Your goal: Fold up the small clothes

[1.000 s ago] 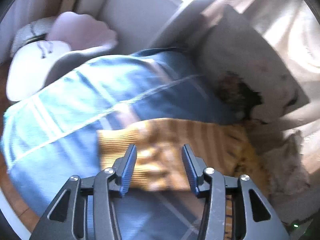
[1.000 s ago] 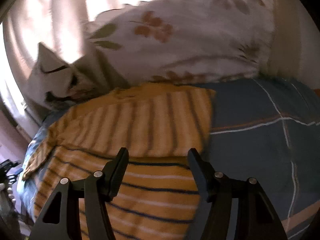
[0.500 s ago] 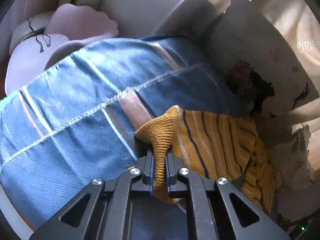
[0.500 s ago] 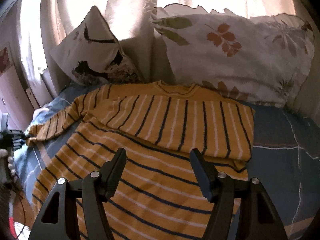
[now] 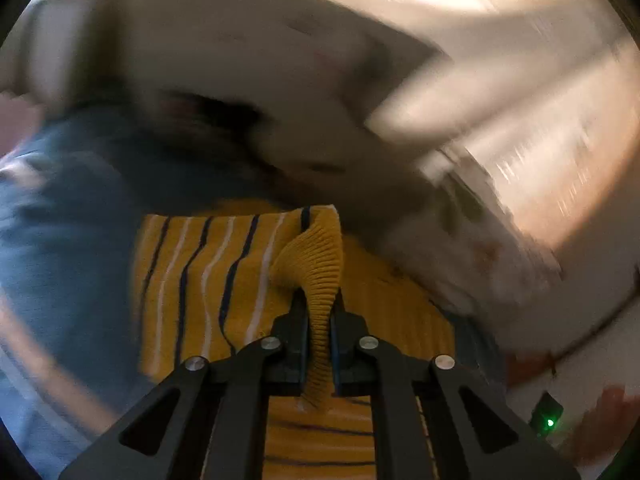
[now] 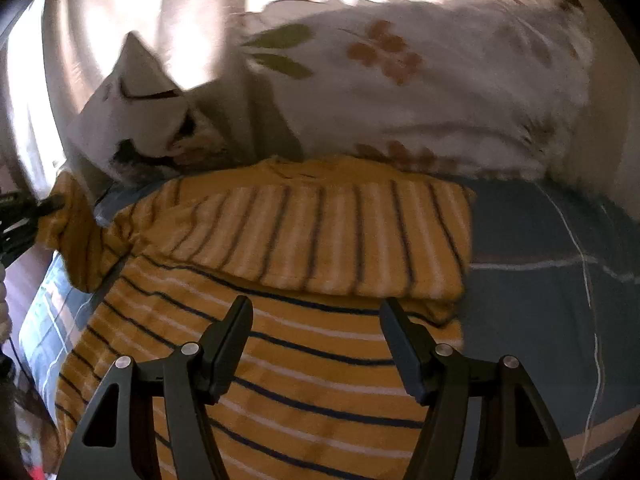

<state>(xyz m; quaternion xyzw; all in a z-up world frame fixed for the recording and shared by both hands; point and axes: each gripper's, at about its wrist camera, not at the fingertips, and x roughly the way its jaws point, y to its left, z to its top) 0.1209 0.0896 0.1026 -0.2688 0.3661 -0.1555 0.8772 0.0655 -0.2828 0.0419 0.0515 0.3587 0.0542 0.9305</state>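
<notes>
A mustard-yellow sweater (image 6: 304,360) with navy and white stripes lies on a blue checked bedsheet (image 6: 540,248). Its right sleeve is folded across the chest (image 6: 340,240). My left gripper (image 5: 319,300) is shut on the ribbed cuff (image 5: 316,264) of the other sleeve, which hangs lifted above the sweater body (image 5: 200,280). In the right wrist view that gripper (image 6: 44,206) shows at the far left edge with the sleeve (image 6: 80,248) pulled up. My right gripper (image 6: 316,320) hovers open over the sweater's lower half, nothing between its fingers.
A floral pillow (image 6: 420,92) and a smaller printed cushion (image 6: 132,120) lean against lit curtains (image 6: 120,8) behind the sweater. The left wrist view is motion-blurred; a green light (image 5: 550,423) glows at its lower right. Bare sheet lies right of the sweater.
My left gripper closed on the sleeve cuff, then lifted it and swung it across over the sweater. The right gripper stayed open over the sweater, barely shifting.
</notes>
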